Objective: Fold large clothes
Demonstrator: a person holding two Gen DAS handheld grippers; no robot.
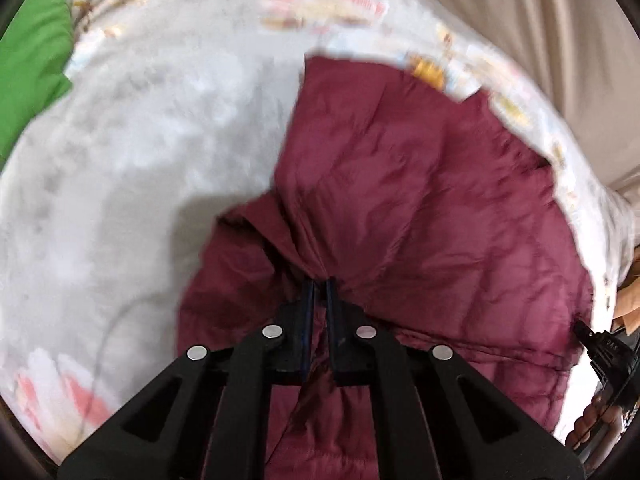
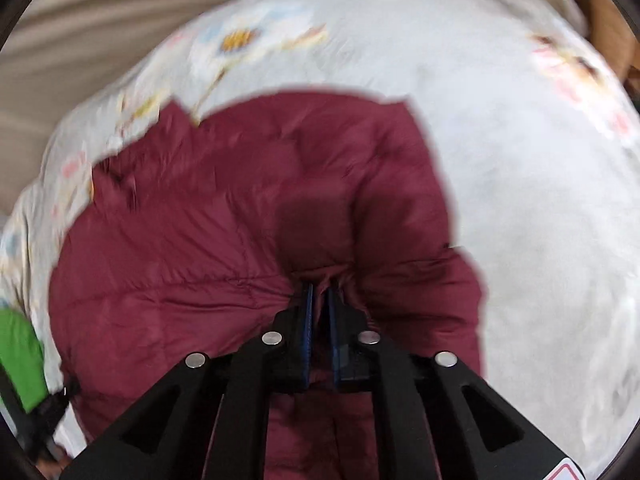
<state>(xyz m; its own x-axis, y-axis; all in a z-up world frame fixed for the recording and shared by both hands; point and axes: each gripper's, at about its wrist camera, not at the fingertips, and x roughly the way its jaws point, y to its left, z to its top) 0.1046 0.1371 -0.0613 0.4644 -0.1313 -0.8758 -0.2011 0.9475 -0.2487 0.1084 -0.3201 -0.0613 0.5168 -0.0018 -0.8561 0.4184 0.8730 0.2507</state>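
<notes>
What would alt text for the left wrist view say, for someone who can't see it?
The left claw, jaws nearly together, pinches a fold of a maroon quilted jacket lying on a pale floral bedspread. A green cloth shows at the upper left edge, and the tip of the right claw touches the jacket's lower right edge.

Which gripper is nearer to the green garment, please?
Left, probably. The left gripper is shut on the maroon jacket with the green garment on its far left; the right gripper grips the jacket's opposite side.
</notes>
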